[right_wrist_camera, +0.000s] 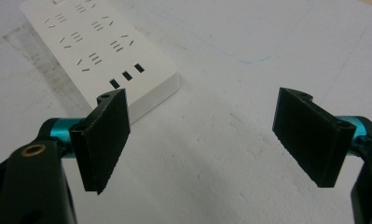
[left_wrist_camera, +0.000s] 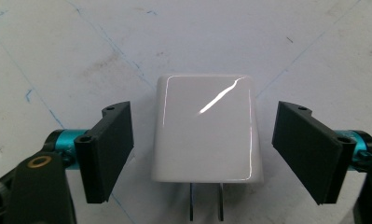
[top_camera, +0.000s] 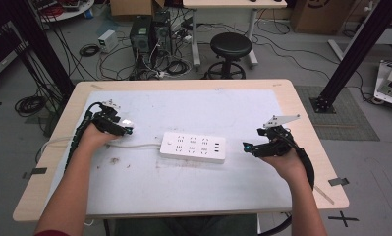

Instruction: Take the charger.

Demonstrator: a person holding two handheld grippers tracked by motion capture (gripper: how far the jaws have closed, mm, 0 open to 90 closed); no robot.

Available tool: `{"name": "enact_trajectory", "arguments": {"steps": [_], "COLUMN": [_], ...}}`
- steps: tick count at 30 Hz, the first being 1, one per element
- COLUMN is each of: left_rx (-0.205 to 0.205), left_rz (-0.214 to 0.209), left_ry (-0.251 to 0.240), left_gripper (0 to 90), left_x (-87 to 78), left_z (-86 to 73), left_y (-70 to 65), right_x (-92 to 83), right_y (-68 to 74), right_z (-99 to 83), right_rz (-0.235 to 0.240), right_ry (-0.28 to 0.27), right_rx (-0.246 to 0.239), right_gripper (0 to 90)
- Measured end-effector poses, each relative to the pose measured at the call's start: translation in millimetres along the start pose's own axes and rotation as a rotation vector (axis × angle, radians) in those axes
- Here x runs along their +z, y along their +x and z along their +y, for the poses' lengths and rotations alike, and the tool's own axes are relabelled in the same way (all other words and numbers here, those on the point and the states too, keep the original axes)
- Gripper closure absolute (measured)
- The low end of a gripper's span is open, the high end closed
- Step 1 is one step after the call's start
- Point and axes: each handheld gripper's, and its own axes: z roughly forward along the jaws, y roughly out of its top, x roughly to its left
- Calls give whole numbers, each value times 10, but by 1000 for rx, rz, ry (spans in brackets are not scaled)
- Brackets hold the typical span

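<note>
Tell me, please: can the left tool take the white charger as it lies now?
Probably yes. The left tool is open with the white charger lying between its jaws, a gap on each side, and nothing on the table blocks them from closing.

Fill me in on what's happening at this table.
A person holds a gripper in each hand over a white mat. The left gripper is open with a white plug adapter lying between its jaws, not yet clamped. The right gripper is also open, empty, beside the end of a white power strip at the table's middle.
</note>
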Motion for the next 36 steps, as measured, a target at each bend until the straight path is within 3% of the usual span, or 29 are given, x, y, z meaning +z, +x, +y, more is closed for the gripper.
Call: {"name": "enact_trajectory", "arguments": {"steps": [16, 24, 25, 31, 33, 36], "left_rx": [6, 20, 35, 63, 64, 73], "left_rz": [-1, 15, 35, 34, 9, 9], "left_ry": [8, 16, 19, -17, -55, -80], "left_gripper": [400, 424, 424, 425, 425, 425], "left_x": [37, 27, 13, -127, -299, -436], "left_z": [-6, 3, 19, 74, 106, 121], "left_y": [-14, -34, -72, -142, -198, -244], "right_x": [0, 6, 6, 0, -30, -53], "right_y": [-23, -24, -24, -12, 11, 18], "right_z": [-22, -39, -39, -43, -13, 8], "right_rz": [-2, -3, -3, -4, -4, -5], "right_ry": [-1, -1, -1, -3, -6, -8], "right_rx": [9, 15, 15, 20, 11, 13], "right_gripper": [191, 191, 191, 191, 192, 191]}}
